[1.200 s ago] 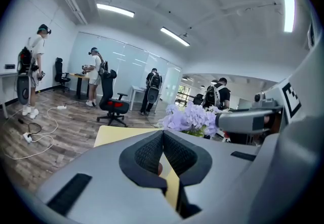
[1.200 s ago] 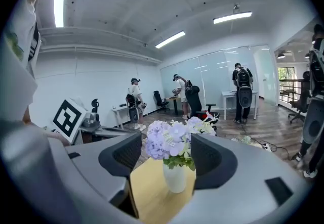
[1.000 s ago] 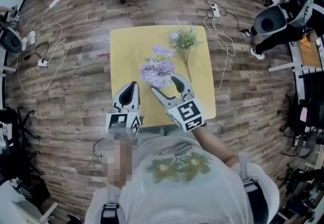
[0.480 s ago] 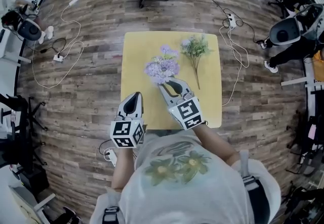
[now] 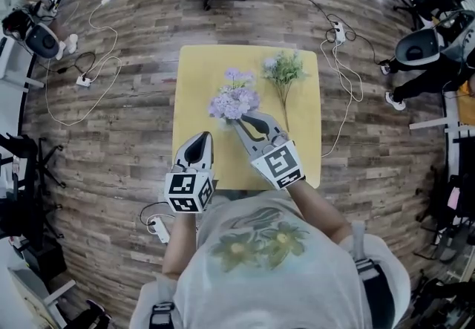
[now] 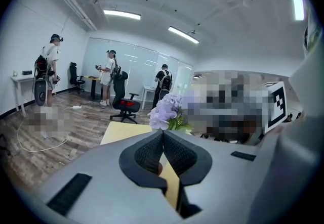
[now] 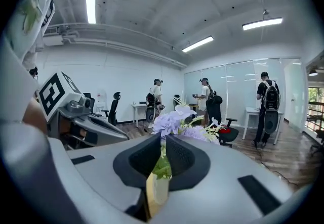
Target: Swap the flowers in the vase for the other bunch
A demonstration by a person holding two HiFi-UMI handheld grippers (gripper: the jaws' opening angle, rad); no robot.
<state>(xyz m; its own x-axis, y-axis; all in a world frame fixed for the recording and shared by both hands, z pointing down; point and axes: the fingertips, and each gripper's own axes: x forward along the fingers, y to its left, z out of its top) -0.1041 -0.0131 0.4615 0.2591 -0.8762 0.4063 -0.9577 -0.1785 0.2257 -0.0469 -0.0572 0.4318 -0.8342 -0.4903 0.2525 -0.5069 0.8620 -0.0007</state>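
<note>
- Head view: the pale purple flower bunch stands about the middle of the square yellow table. Its vase is hidden under the blooms here. The other bunch, a green and white flower bunch, lies flat by the far right corner with its stem toward the near edge.
- Head view: your right gripper reaches in from the near edge to the base of the purple heads. Your left gripper hangs over the near left part of the table, apart from both bunches.
- Left gripper view: your left gripper has its jaws pressed together with nothing between them. The purple flower bunch rises beyond the tips, slightly to their right.
- Right gripper view: your right gripper has just been closing its jaws. They are nipped onto the green stems and leaves below the purple flower bunch. What looks like a small pale vase sits directly under the grip.
- Handling, as I judge it: the bunch is light, the heads are soft and easily crushed, and the stems are thin and probably springy. Take it by the stems just above the rim, where you have it.
- The vase looks light too, so it may lift or tip with the stems. Your free left gripper could steady it.
</note>
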